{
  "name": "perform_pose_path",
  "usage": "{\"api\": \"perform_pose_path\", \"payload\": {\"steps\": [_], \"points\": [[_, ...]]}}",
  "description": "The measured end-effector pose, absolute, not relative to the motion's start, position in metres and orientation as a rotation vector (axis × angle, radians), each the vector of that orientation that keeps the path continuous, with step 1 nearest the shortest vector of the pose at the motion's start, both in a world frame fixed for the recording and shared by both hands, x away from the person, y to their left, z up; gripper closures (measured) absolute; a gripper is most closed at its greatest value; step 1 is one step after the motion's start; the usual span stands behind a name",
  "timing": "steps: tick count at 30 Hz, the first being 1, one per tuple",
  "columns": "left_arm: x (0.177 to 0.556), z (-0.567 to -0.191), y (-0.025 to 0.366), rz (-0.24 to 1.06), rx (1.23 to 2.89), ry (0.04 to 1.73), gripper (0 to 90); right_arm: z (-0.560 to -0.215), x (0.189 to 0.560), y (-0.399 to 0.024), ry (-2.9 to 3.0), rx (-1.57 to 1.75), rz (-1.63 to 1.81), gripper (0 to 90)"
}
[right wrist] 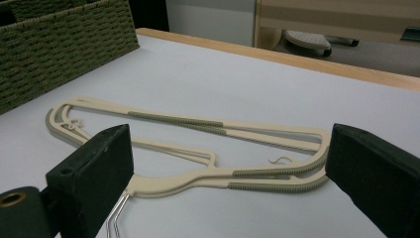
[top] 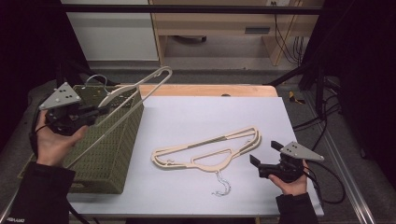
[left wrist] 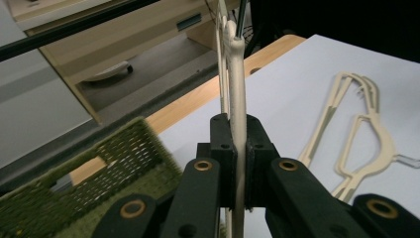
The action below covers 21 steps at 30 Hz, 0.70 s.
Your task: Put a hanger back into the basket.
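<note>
My left gripper [top: 100, 111] is shut on a cream plastic hanger [top: 140, 88], which it holds tilted in the air above a green woven basket [top: 109, 154]. In the left gripper view the jaws [left wrist: 236, 134] pinch the hanger's thin bar [left wrist: 236, 74] edge-on. Two more cream hangers [top: 210, 149] with grey grip strips lie stacked flat on the white table sheet, metal hooks [top: 222, 184] pointing to the front edge. My right gripper [top: 265, 153] rests open just right of them. In the right gripper view [right wrist: 230, 148] the flat hangers [right wrist: 198, 121] lie ahead between its wide-spread jaws, untouched.
The basket [right wrist: 64, 39] fills the table's left side, its rim under the held hanger. A wooden table edge [top: 210, 89] runs along the back, with a desk and cables [top: 285, 42] beyond. Bare white sheet [top: 210, 112] lies between the basket and the flat hangers.
</note>
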<state>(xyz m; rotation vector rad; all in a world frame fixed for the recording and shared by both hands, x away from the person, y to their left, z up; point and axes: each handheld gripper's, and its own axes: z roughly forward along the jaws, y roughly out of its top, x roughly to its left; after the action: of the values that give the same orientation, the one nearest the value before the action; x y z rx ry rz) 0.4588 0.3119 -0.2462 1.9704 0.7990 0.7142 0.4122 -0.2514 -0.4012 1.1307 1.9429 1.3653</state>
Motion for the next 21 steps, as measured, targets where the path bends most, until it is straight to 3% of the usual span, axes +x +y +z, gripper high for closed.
{"api": "perform_pose_path", "payload": {"steps": [21], "points": [[0.488,-0.3,0.402,0.773,2.029,0.93,85.8,-0.404,0.414,-0.249,1.965,1.129,1.337,5.5]]}}
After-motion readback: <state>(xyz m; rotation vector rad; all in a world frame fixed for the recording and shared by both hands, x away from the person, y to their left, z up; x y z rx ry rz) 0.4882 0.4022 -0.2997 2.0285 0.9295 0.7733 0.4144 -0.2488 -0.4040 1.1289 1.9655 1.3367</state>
